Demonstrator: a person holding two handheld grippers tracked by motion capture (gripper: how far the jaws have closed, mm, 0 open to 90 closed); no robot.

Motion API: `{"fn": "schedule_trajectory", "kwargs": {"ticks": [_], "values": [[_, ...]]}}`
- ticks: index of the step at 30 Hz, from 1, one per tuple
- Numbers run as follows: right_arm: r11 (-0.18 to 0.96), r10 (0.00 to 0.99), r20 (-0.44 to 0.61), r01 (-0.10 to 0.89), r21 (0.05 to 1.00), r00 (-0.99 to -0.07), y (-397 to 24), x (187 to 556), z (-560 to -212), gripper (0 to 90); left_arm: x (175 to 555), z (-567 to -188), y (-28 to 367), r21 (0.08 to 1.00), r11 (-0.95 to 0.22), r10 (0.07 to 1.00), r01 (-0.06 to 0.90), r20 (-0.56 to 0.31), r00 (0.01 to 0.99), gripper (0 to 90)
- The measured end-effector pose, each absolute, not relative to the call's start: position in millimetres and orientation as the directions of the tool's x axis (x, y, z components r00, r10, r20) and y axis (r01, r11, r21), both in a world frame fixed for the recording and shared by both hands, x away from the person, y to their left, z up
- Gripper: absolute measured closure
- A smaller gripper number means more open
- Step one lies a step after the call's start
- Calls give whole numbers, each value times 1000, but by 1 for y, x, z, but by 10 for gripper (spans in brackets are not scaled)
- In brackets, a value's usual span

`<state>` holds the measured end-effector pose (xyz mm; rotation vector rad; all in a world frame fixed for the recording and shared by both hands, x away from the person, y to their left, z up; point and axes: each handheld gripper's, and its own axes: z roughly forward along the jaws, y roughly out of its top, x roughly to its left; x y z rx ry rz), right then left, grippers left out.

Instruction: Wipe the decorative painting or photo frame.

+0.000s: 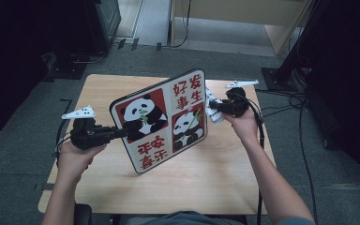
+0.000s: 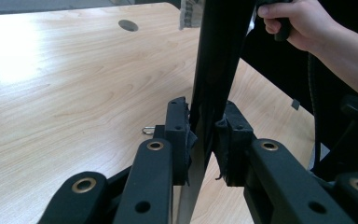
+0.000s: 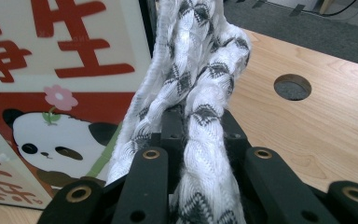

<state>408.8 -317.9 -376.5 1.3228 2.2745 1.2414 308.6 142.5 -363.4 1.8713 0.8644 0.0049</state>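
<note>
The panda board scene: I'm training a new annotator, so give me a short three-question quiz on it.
1. True or false: the left gripper clamps the panda board by its edge.
2. What does the right gripper hold? A) a sponge B) a white patterned cloth C) nothing
3. Fill in: the board is held ____, not flat on the table.

Key: 1 true; 2 B; 3 upright (tilted)
</note>
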Motion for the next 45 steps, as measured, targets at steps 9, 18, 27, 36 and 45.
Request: {"fn": "schedule_trajectory", "kwargs": {"ticks": [9,18,27,36,45], "values": [[229,802,195,592,772,-565,-319,406,-385,772,309,-364,142,802,-212,561,558,-368,741,772],[217,802,216,609,763,-557,-321,404,-393,762,309,-364,142,802,-214,562,557,-365,742,772],[226,796,209,599,768,-568,-321,398,-401,758,308,-363,141,803,-217,563,556,-362,743,773],[216,793,230,613,760,-564,-324,394,-416,759,308,-363,141,804,-219,567,553,-356,742,773],[217,792,228,611,761,-566,-326,391,-425,759,308,-363,141,805,-219,568,551,-354,743,772]]}}
